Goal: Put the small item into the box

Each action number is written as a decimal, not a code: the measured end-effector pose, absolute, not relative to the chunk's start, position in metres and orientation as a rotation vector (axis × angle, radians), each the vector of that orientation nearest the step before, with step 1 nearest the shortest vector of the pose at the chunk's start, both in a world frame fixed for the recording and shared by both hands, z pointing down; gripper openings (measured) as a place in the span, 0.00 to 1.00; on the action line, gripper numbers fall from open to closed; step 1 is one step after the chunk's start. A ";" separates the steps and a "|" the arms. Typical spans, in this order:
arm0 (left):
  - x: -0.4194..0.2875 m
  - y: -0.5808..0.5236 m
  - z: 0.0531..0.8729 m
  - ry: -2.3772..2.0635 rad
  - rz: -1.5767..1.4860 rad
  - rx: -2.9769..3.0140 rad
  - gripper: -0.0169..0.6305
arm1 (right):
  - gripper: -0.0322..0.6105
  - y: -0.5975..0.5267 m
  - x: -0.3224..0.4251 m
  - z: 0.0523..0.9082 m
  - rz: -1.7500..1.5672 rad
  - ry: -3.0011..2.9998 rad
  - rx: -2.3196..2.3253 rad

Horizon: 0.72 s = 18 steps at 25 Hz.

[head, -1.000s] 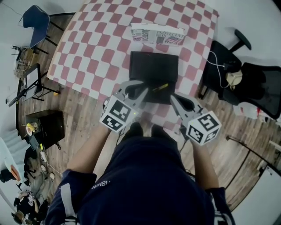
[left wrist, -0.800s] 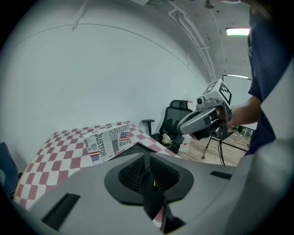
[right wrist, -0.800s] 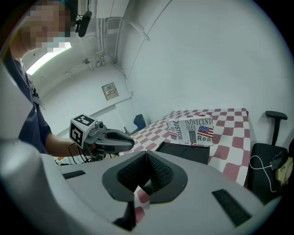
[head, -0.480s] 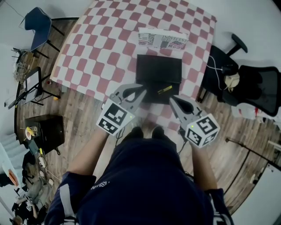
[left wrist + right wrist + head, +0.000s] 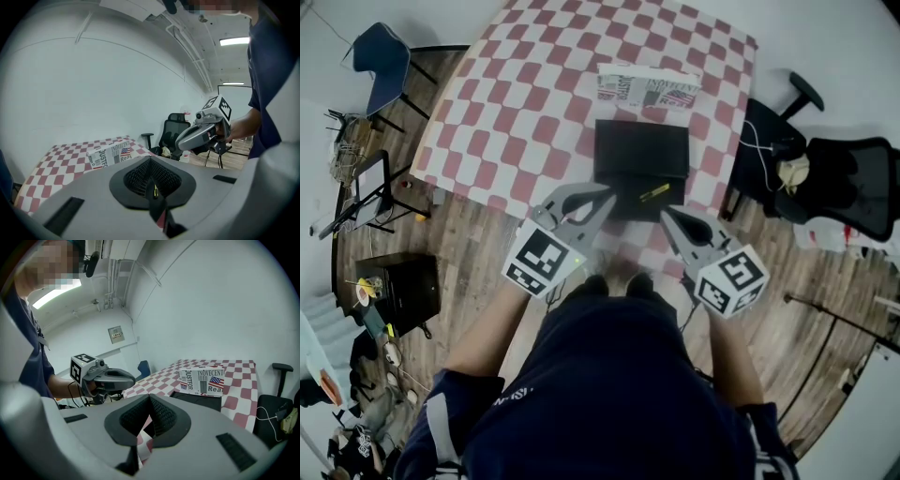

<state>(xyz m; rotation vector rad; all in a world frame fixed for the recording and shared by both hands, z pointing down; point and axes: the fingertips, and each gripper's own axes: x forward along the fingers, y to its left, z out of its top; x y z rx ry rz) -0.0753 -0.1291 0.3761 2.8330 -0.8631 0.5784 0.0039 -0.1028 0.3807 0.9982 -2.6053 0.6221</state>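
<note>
A small yellow item (image 5: 653, 191) lies on the near part of a flat black box (image 5: 642, 155) on the checkered table (image 5: 534, 103). My left gripper (image 5: 607, 195) hovers at the box's near left corner. Its jaws have just been closing with nothing between them, and they are shut (image 5: 151, 161). My right gripper (image 5: 664, 213) hangs just short of the box's near right edge, a little nearer than the yellow item, its tips together (image 5: 149, 399). Each gripper sees the other: the right gripper (image 5: 197, 133) and the left gripper (image 5: 110, 377).
A newspaper-print carton (image 5: 649, 85) stands right behind the black box. A black office chair (image 5: 853, 187) stands by the table's right side and a blue chair (image 5: 380, 56) at the far left. A black case (image 5: 408, 286) sits on the wooden floor to my left.
The left gripper's jaws have closed. Both grippers have lifted a little and drawn slightly back toward me. The yellow item keeps its place on the black box.
</note>
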 end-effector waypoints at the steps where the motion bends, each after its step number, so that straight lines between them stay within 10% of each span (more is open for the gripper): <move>1: -0.075 -0.129 0.375 -0.857 0.577 2.838 0.07 | 0.07 -0.103 0.003 0.380 0.620 -2.606 0.999; 18: -0.065 -0.134 0.374 -0.822 0.564 2.846 0.07 | 0.07 -0.107 0.003 0.380 0.605 -2.601 0.991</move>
